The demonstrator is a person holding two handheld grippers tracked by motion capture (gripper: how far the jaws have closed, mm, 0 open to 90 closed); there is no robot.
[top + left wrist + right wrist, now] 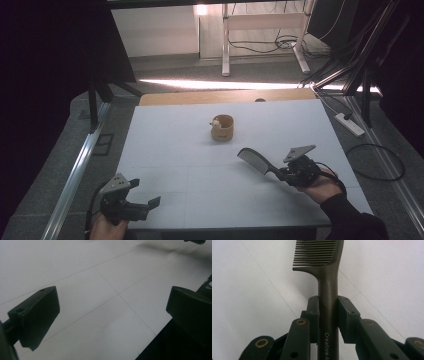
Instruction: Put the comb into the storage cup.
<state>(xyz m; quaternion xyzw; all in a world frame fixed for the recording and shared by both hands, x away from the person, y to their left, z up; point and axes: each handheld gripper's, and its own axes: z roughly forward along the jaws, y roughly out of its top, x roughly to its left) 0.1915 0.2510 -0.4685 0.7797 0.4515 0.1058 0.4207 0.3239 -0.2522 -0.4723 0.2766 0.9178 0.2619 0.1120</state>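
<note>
A dark comb (255, 161) is held by its handle in my right gripper (281, 173), which is shut on it above the right part of the white table (200, 145). In the right gripper view the comb (325, 270) points away, teeth to the left, clamped between the two jaws of my right gripper (328, 315). A small tan cup-shaped holder (222, 127) stands at the table's middle, farther back, with something pale at its rim. My left gripper (150, 206) hovers open at the front left corner; in the left gripper view my left gripper (112, 315) has nothing between its jaws.
The table's front edge (160, 332) runs just under my left gripper. A wooden board (200, 96) borders the table's far edge. A power strip (351, 124) and cables lie on the floor to the right, desk legs (226, 45) behind.
</note>
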